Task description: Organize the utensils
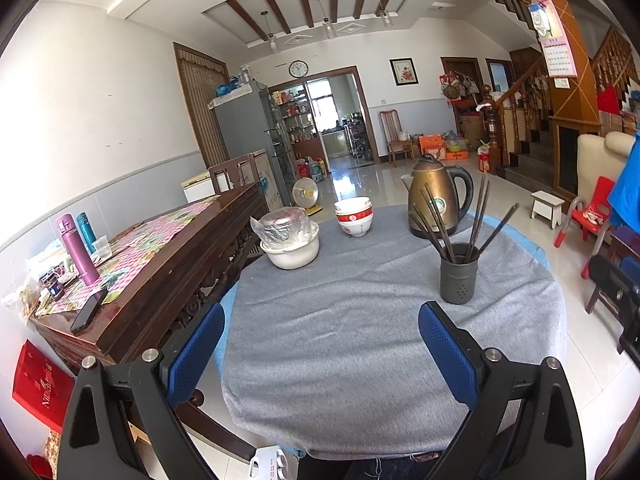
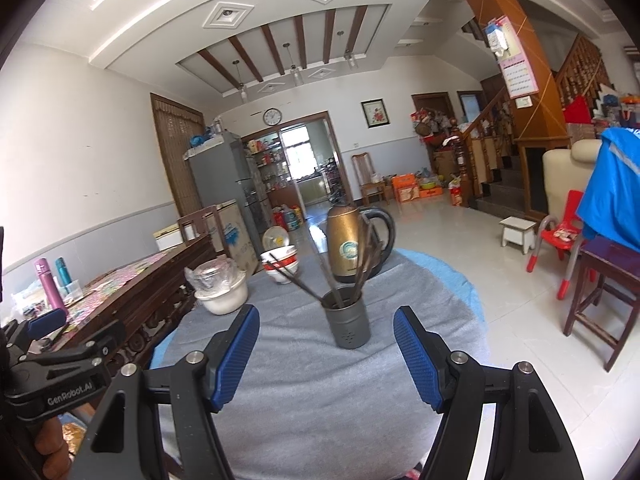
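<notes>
grey cloth (image 1: 360,340), bronze kettle (image 1: 434,192), dk-grey holder (image 1: 458,280)

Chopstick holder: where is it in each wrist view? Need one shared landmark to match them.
Left wrist: dark chopstick holder stands right of centre on the grey cloth, just beyond the right fingertip.
Right wrist: chopstick holder sits near centre, ahead of the open jaws.
Shared landmark: the gold kettle stands behind it in both.

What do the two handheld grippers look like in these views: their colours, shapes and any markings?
Each gripper, left gripper and right gripper, has black angular finger frames with silver bolt heads and blue textured pads. White lettering reading GenRobot.AI marks the left one's black body.
</notes>
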Action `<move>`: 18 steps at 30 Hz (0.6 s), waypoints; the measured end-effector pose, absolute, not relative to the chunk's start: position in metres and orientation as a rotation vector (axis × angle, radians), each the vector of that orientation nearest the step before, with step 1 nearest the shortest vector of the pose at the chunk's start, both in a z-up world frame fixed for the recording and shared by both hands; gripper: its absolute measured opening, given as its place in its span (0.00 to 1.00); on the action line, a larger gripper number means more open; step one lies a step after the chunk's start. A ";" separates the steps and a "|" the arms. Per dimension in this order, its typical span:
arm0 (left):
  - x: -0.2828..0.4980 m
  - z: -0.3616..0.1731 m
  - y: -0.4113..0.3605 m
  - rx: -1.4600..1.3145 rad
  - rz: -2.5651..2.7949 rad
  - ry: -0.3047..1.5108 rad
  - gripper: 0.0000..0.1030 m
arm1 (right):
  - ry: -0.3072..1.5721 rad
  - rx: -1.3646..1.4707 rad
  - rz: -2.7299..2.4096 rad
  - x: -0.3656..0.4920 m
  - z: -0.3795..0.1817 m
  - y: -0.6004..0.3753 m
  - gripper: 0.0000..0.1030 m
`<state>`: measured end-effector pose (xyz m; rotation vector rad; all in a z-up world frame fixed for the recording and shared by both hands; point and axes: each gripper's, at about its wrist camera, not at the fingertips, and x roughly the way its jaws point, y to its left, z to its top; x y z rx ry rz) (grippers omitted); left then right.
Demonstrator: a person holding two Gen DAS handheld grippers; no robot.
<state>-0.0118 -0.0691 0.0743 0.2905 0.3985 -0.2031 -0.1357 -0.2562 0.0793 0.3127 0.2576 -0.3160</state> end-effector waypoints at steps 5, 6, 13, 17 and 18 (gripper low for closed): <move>-0.014 0.068 -0.082 0.324 -0.219 0.409 0.95 | 0.252 0.317 -0.350 -0.140 0.080 -0.264 0.71; -0.014 0.066 -0.085 0.331 -0.225 0.413 0.95 | 0.254 0.319 -0.356 -0.141 0.080 -0.266 0.71; -0.015 0.056 -0.100 0.360 -0.259 0.450 0.95 | 0.262 0.330 -0.370 -0.142 0.077 -0.272 0.71; -0.013 0.046 -0.107 0.374 -0.282 0.485 0.95 | 0.280 0.331 -0.376 -0.140 0.072 -0.274 0.71; -0.012 0.042 -0.109 0.377 -0.288 0.497 0.95 | 0.285 0.333 -0.378 -0.139 0.071 -0.275 0.71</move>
